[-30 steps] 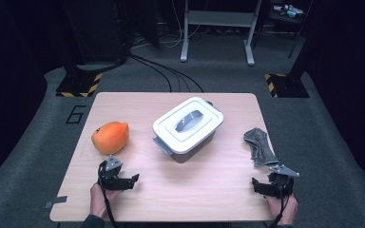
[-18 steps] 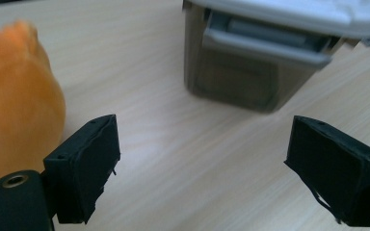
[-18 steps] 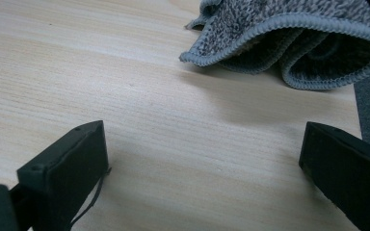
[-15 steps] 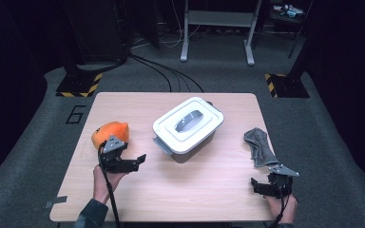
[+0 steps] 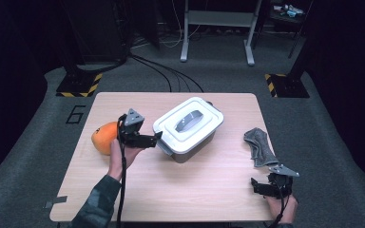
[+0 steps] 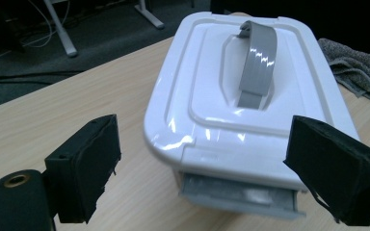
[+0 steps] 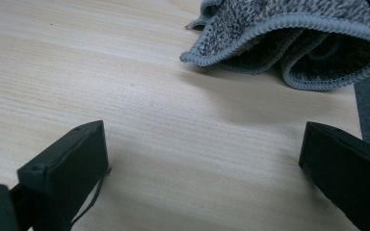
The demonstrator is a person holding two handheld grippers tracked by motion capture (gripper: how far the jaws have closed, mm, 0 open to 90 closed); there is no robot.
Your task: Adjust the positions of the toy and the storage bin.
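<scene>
Left gripper [image 6: 204, 168] spread wide, white lidded box [image 6: 250, 96] just ahead; approaching low risks shoving box instead of catching grey latch [image 6: 238, 195].

Bright tabletop, dark surroundings, lid glare

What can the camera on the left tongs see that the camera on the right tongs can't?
The left gripper view has the white box with its grey handle and a grey latch at the near end, framed between the open left tongs. The right gripper view instead looks along the open right tongs at bare wood, with the folded edge of the grey cloth up close. Shared by both are the wooden table and the grey cloth, which lies far off beyond the box in the left gripper view.
</scene>
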